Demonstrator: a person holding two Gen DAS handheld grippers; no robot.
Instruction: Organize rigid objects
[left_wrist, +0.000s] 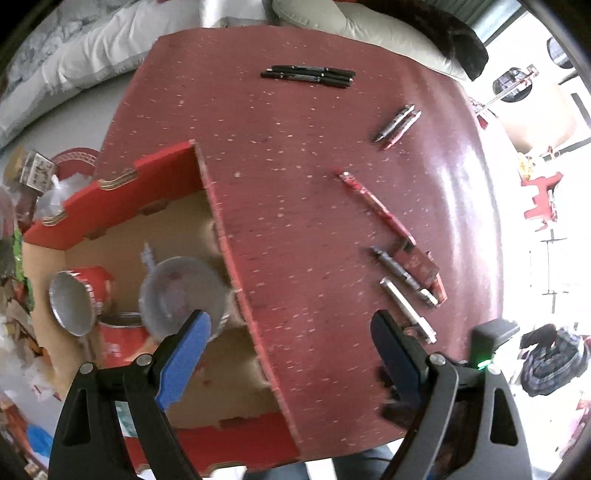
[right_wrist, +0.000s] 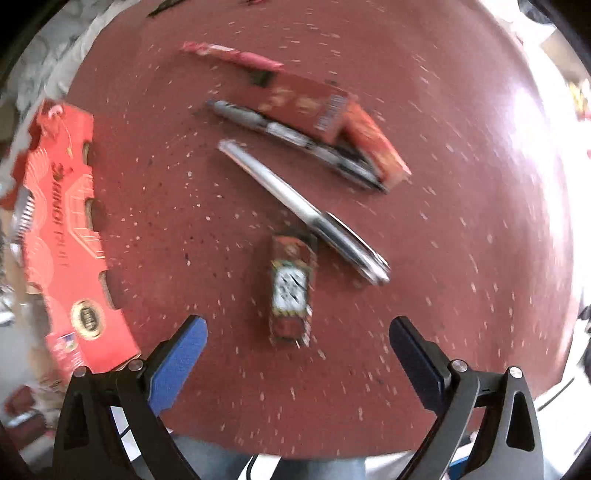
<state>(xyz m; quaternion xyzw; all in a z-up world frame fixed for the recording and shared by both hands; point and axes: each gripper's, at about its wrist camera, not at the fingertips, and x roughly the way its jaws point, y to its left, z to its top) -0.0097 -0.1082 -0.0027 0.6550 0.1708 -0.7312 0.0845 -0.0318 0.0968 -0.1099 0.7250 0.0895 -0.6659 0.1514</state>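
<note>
While right gripper (right_wrist: 297, 341) hangs released, empty, small printed box (right_wrist: 290, 290) lies just ahead between jaws, long axis along pointing line; left gripper (left_wrist: 290, 332) likewise released, farther off

The only lettering that showed at all was on the red cardboard box flap (right_wrist: 70, 236) at the table's left edge in the right wrist view: large gold print running along it, too blurred to read with certainty. A round gold seal (right_wrist: 88, 318) and the small packet (right_wrist: 290, 288)'s white label were illegible.
</note>
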